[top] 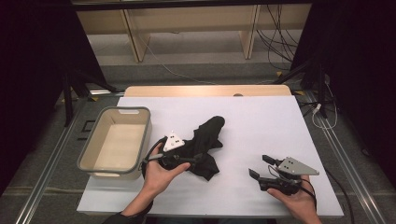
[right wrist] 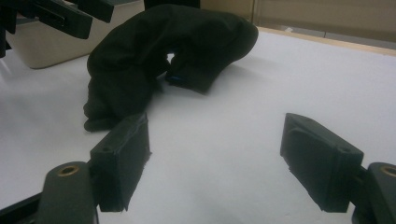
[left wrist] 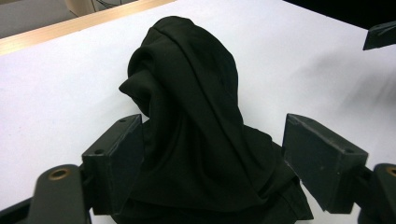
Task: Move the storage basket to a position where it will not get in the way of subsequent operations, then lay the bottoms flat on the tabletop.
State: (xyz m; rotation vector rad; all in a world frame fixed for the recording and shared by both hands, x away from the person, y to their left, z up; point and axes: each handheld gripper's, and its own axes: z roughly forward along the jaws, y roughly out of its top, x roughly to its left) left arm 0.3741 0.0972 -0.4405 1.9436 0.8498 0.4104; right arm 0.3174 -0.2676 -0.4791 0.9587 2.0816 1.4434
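Reaching for the cloth, bin not yet filled

High view: a black cloth [top: 205, 144] lies crumpled mid-table beside a bin [top: 116, 142]; nothing is seen in the bin.

Left gripper view: the left gripper [left wrist: 212, 161] is spread around the cloth [left wrist: 196, 130], not clamped.

Right gripper view: the right gripper [right wrist: 215, 163] is held released over bare table [right wrist: 261, 93].

Hidden and cut-off parts
The black cloth [left wrist: 196, 140] runs off the left gripper view's bottom edge; in the high view its near end hides the left gripper [top: 194, 158] tips
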